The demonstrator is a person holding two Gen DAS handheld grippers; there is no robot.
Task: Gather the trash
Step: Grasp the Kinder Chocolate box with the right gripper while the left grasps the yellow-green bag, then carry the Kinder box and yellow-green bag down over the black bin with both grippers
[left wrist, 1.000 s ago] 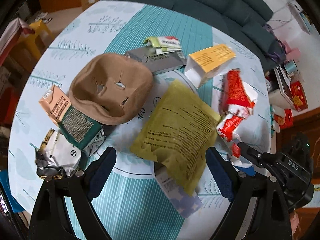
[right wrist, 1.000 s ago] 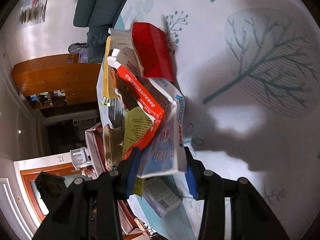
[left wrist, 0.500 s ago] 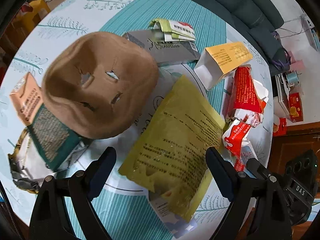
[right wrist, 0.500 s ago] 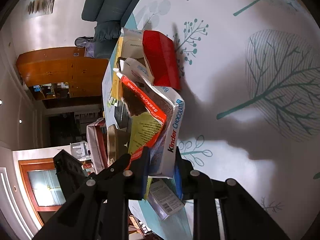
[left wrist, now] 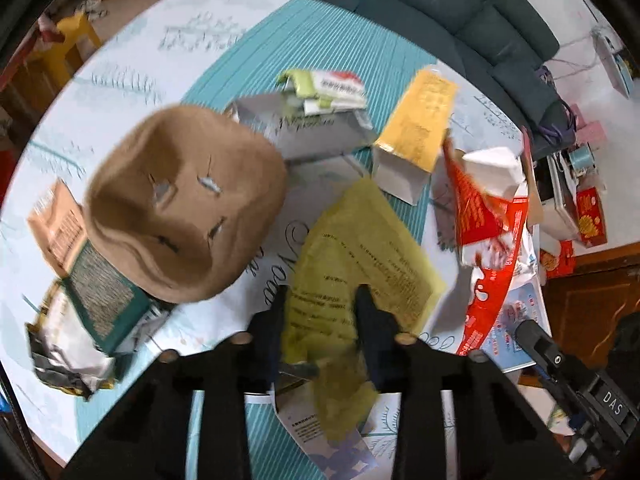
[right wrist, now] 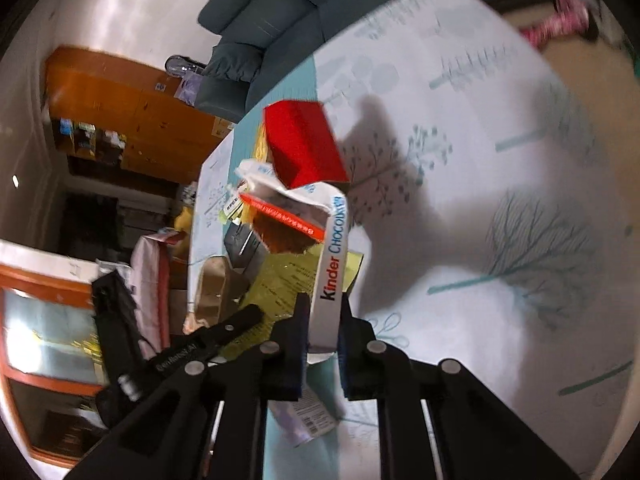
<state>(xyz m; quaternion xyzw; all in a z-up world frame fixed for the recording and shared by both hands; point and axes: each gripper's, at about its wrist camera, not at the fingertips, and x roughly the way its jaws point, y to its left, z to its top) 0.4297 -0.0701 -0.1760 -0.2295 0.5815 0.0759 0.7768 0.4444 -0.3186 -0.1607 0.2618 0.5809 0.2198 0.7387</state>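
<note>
My left gripper (left wrist: pixel 320 300) is shut on the near end of a yellow plastic packet (left wrist: pixel 364 252) that lies in the middle of the trash pile. My right gripper (right wrist: pixel 324 316) is shut on a white Kinder Chocolate box (right wrist: pixel 332 264), torn open with a red-orange inside, and holds it above the table. That box shows in the left wrist view (left wrist: pixel 492 240) at the right. A red box (right wrist: pixel 302 146) lies just beyond it.
A brown moulded pulp tray (left wrist: pixel 180 208), a yellow-orange carton (left wrist: pixel 420 128), a grey box (left wrist: pixel 312 128), a green-and-white packet (left wrist: pixel 328 88), a teal box (left wrist: pixel 96 292) and a crumpled foil wrapper (left wrist: pixel 64 352) lie on the tree-patterned tablecloth (right wrist: pixel 500 200). A dark sofa (left wrist: pixel 440 0) stands behind.
My left gripper has closed from wide open onto the yellow packet. My right gripper has tightened on the Kinder box and lifted it, swinging the view.
</note>
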